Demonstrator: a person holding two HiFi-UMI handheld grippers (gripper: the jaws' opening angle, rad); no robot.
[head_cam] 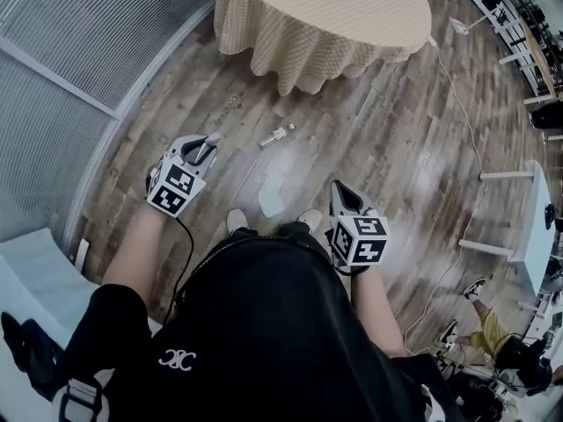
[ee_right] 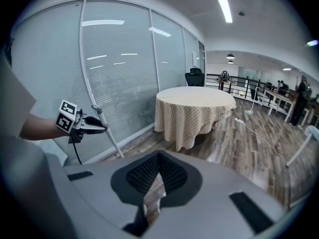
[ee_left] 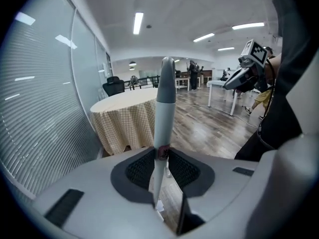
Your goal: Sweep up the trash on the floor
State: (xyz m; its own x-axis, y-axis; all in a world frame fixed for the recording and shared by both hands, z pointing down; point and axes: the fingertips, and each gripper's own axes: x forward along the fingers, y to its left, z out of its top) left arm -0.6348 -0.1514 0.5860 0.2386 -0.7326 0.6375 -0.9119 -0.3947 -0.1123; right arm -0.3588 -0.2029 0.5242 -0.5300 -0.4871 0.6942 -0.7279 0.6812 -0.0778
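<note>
My left gripper (head_cam: 209,145) is shut on a slim grey-white broom handle (ee_left: 165,103), which stands upright between its pads (ee_left: 162,156). In the right gripper view the handle (ee_right: 110,138) slants from the left gripper (ee_right: 99,126) down to the floor. A pale flat piece (head_cam: 271,202) lies on the floor by my feet; it may be the broom head. A small white bit of trash (head_cam: 277,134) lies on the wooden floor ahead, near the table. My right gripper (head_cam: 345,192) hangs at my right side, shut (ee_right: 158,171), with nothing seen in it.
A round table with a beige checked cloth (head_cam: 325,16) stands just beyond the trash. A glass wall with blinds (head_cam: 79,77) runs along the left. A white cable (head_cam: 457,104) trails over the floor at right, near white table legs (head_cam: 493,176) and a person (head_cam: 493,341).
</note>
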